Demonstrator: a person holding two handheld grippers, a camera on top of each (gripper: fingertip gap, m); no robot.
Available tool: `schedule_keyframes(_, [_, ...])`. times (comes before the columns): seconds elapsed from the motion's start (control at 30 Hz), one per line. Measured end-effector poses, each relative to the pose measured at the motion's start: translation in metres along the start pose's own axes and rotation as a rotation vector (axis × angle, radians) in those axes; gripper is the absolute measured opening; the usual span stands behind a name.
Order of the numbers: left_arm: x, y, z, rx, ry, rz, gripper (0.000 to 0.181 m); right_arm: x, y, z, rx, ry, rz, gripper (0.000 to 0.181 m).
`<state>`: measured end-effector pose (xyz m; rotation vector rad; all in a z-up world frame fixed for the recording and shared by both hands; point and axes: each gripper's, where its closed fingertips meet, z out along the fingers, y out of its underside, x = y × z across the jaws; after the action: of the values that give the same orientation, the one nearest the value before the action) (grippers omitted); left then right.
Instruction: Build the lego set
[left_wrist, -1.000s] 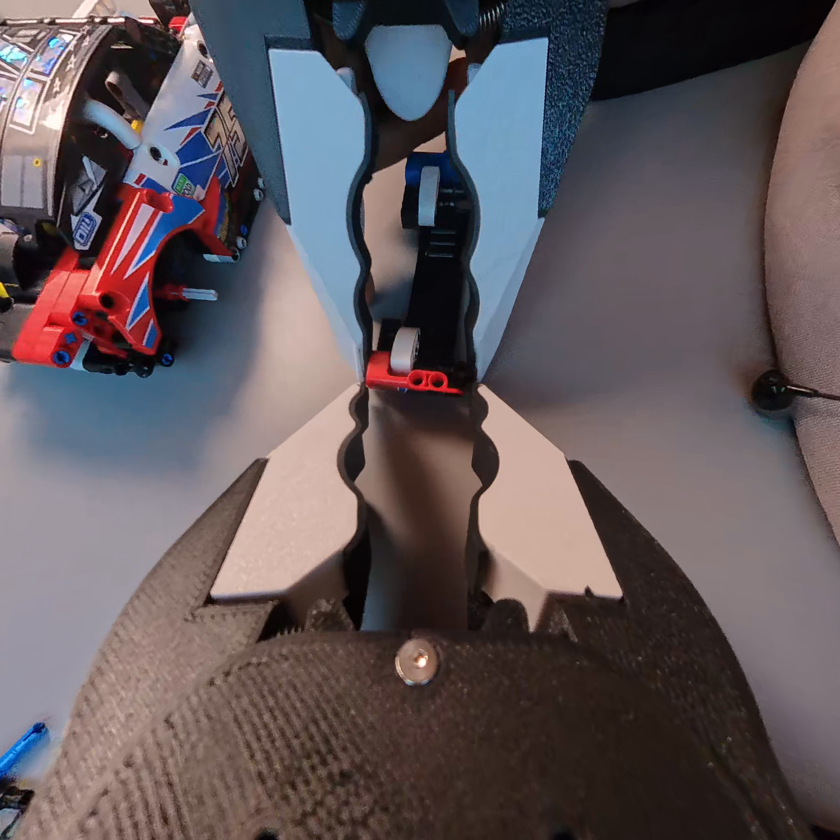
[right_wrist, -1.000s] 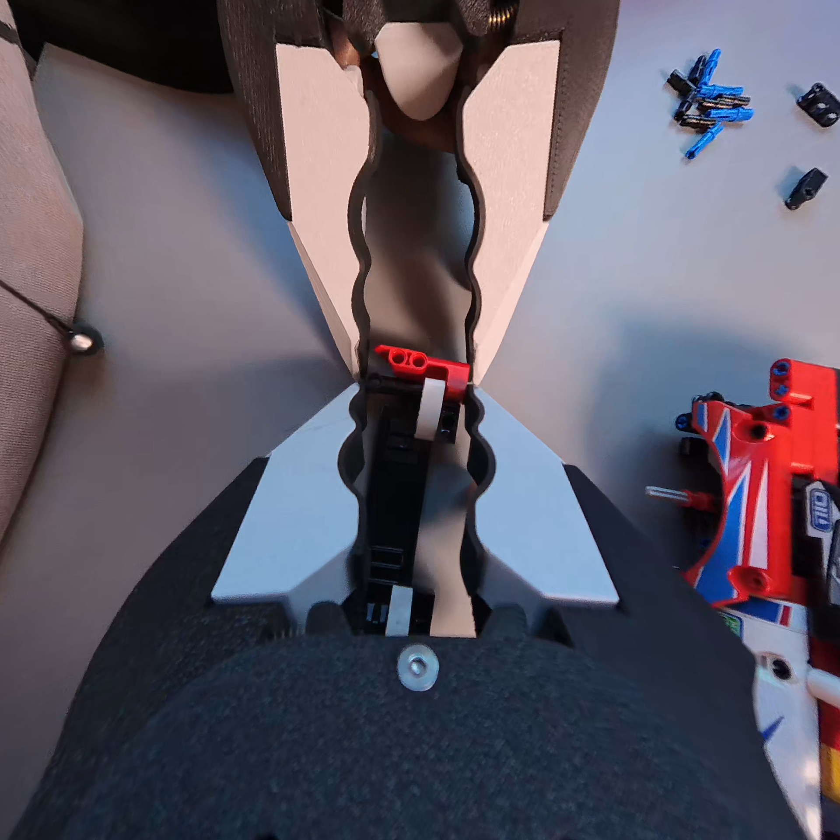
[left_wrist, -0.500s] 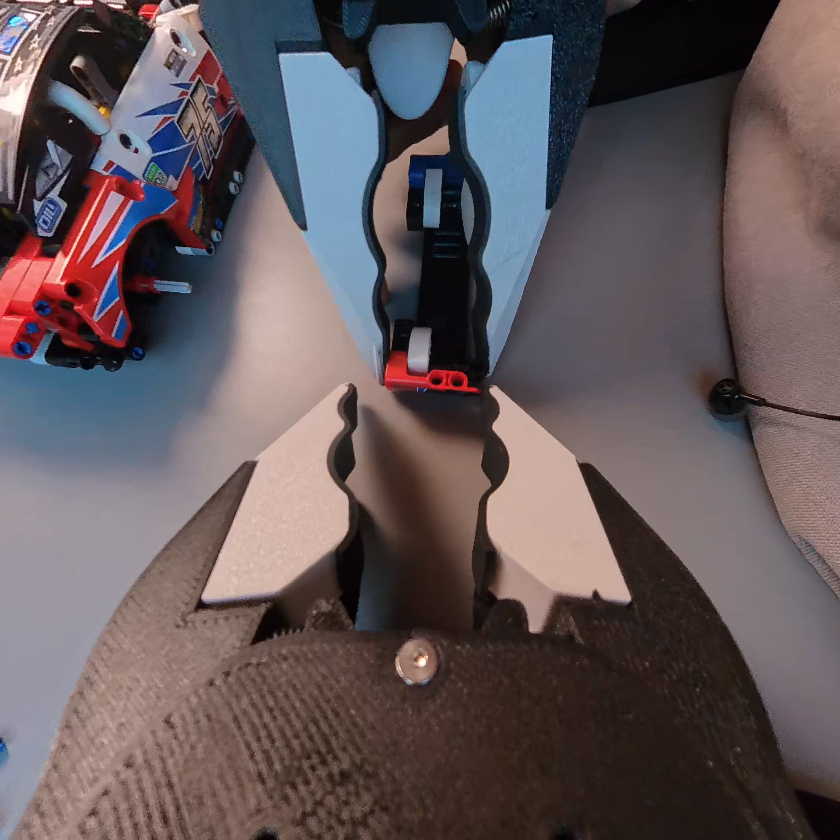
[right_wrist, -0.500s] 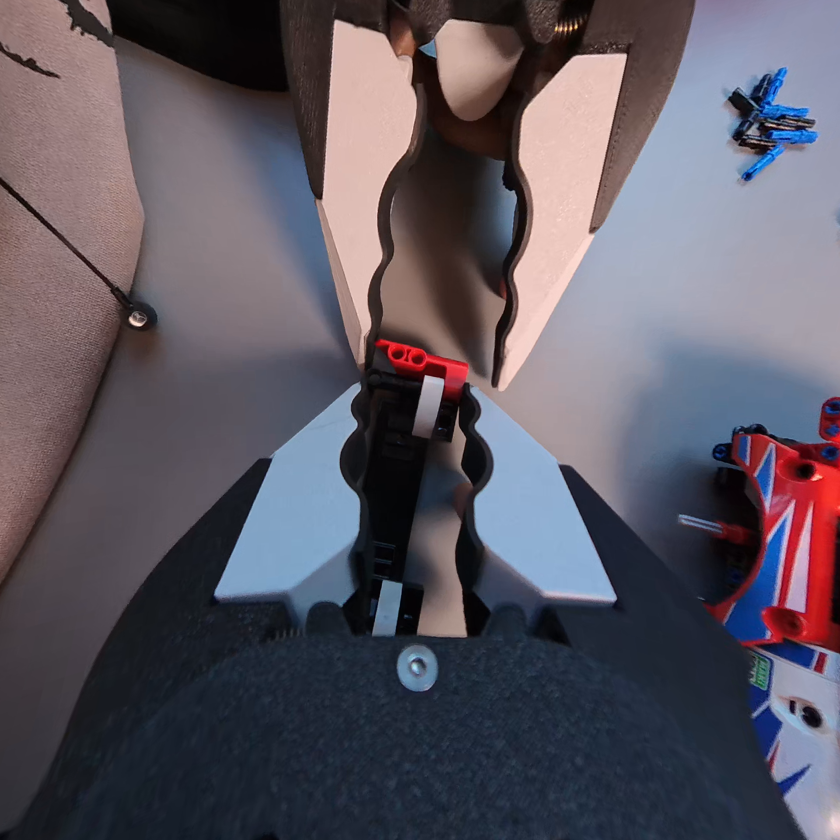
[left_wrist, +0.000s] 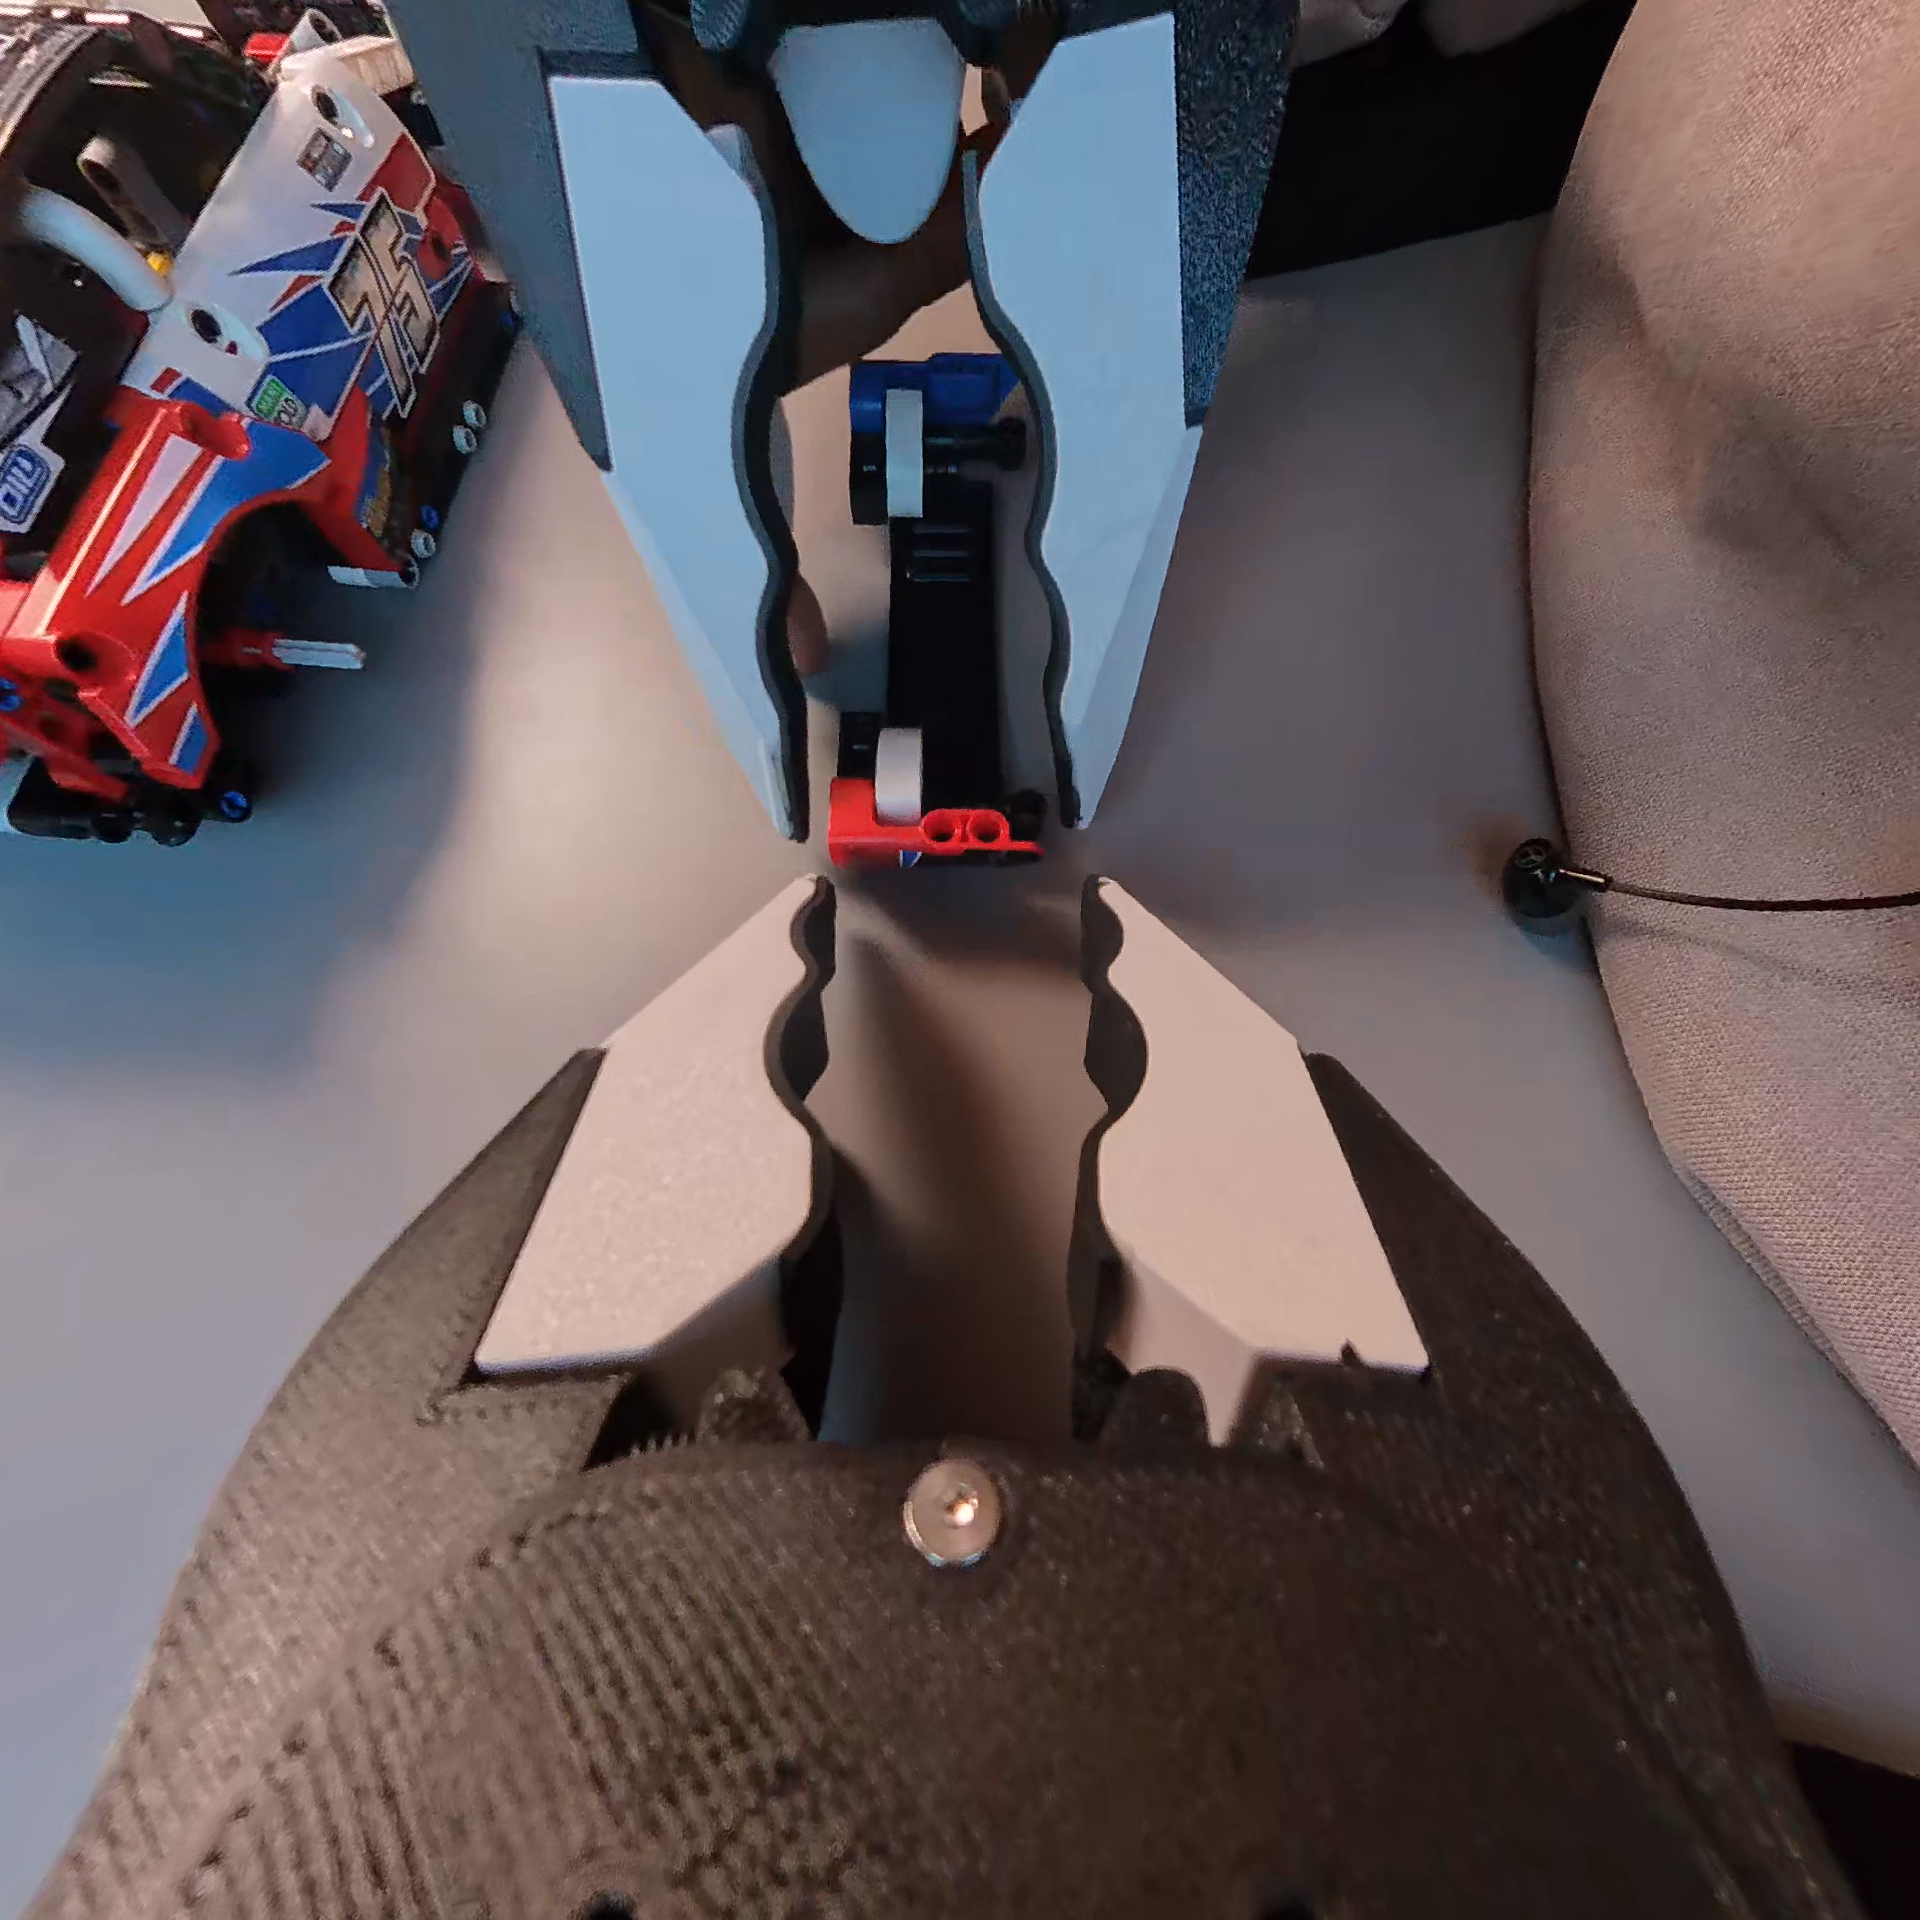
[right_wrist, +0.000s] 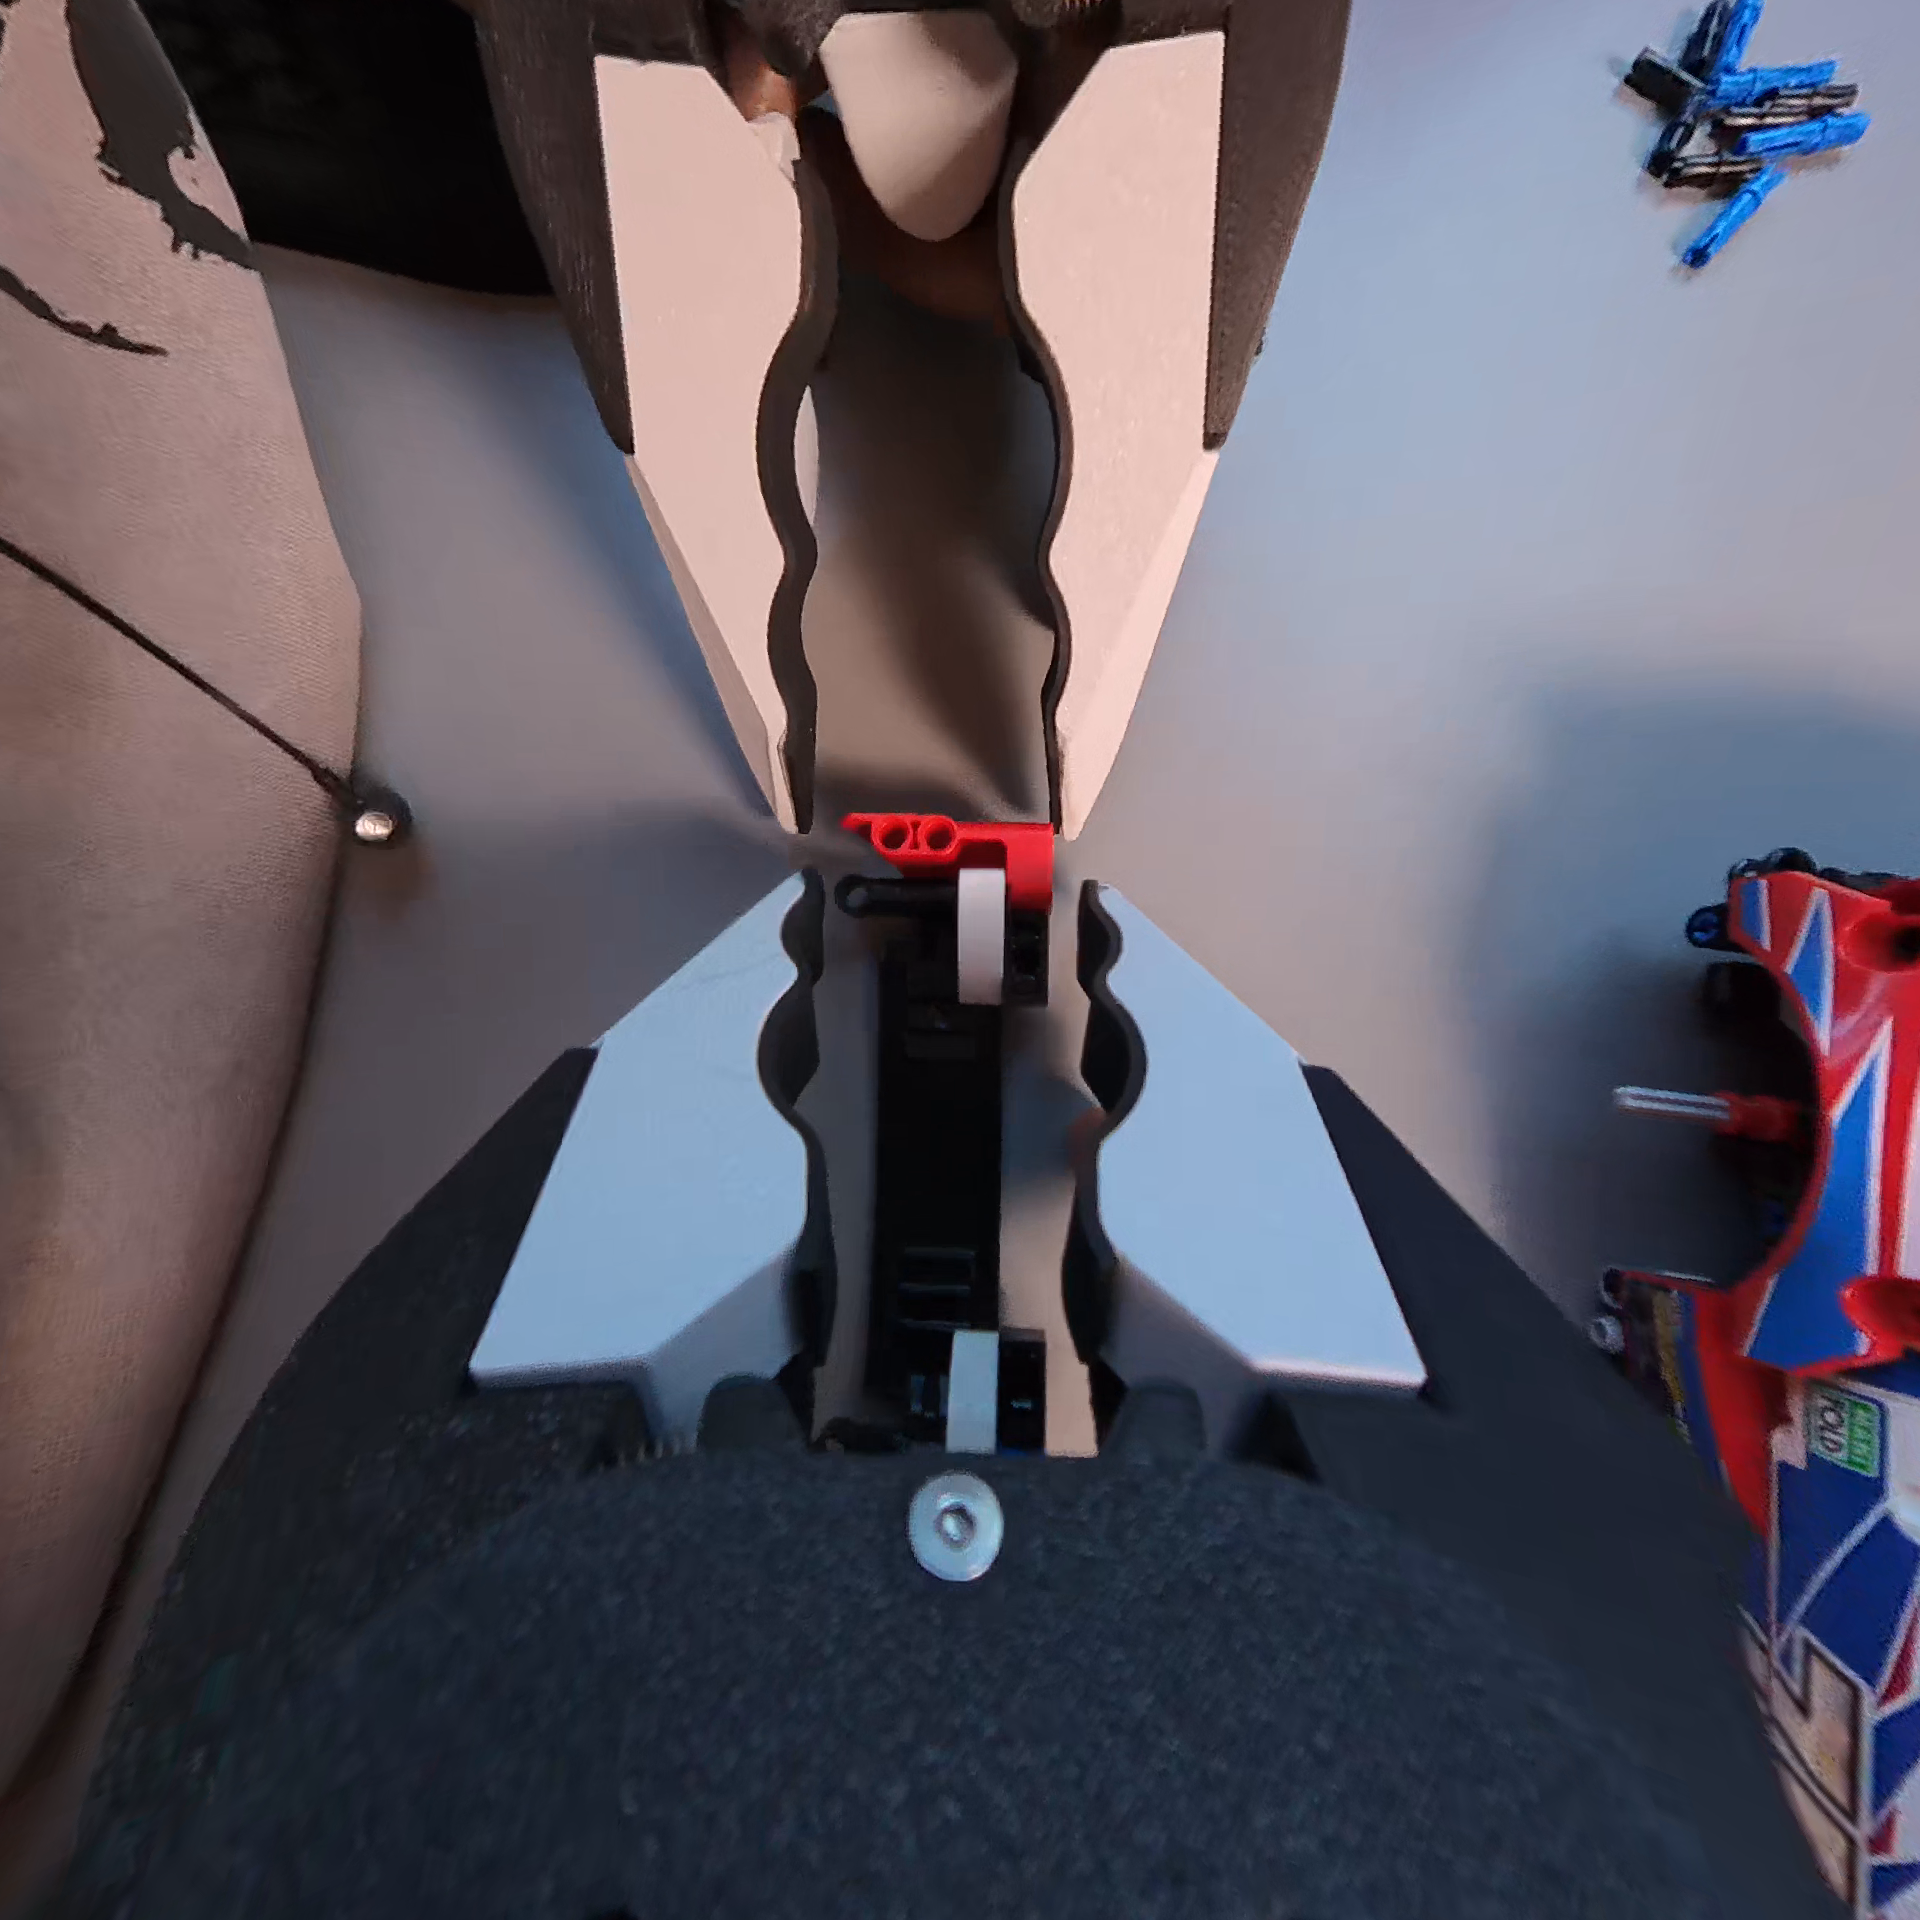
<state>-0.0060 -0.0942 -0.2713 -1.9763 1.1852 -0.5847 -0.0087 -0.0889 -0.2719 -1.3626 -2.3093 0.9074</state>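
Lego sub-assembly: one, a long black beam carrying two white pieces, one red end piece and one blue piece at the far end. It lies lengthwise between the fingers of the right gripper, red end at the tips.

Right jaws narrow, close around the beam. A sliver of table shows on at least one side, so I cannot tell if they truly pinch it.

Left gripper: jaws parted, nothing between them. It stands tip to tip with the right one, its fingertips just short of the red end.

One partly built car, red, white and blue, sits on the grey table well to the side, with one pale axle poking toward the grippers. Bare table lies between them.

One loose heap of blue and black pins, far corner; count unclear.

Opposite side: beige fabric crowds the table edge, with one dark bead on a cord near it.
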Motion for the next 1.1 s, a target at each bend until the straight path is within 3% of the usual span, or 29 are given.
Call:
schedule_keyframes(0.5, [-0.001, -0.003, 0.0, 0.019, -0.001, -0.012, 0.049, -0.003, -0.003, 0.01, -0.045, -0.024, -0.068, 0.038])
schedule_keyframes(0.63, [-0.01, -0.001, -0.003, 0.023, -0.044, -0.009, 0.048, 0.007, -0.008, 0.01, -0.013, 0.059, -0.062, 0.038])
schedule_keyframes(0.7, [-0.012, -0.001, -0.004, 0.025, -0.05, -0.021, 0.044, 0.011, -0.006, 0.004, -0.029, 0.105, -0.076, 0.061])
schedule_keyframes(0.73, [-0.013, -0.001, -0.004, 0.023, -0.056, -0.018, 0.044, 0.013, -0.005, -0.001, -0.035, 0.12, -0.068, 0.063])
schedule_keyframes(0.9, [-0.011, 0.0, -0.003, 0.016, -0.057, 0.0, 0.047, 0.02, 0.021, -0.03, -0.101, 0.138, -0.032, 0.046])
schedule_keyframes(1.0, [-0.011, 0.0, 0.0, 0.001, -0.06, 0.008, 0.05, 0.014, 0.044, -0.032, -0.192, 0.09, -0.016, 0.041])
schedule_keyframes(1.1, [-0.01, 0.0, 0.002, -0.007, -0.073, 0.025, 0.052, 0.009, 0.044, -0.028, -0.19, 0.068, -0.036, 0.02])
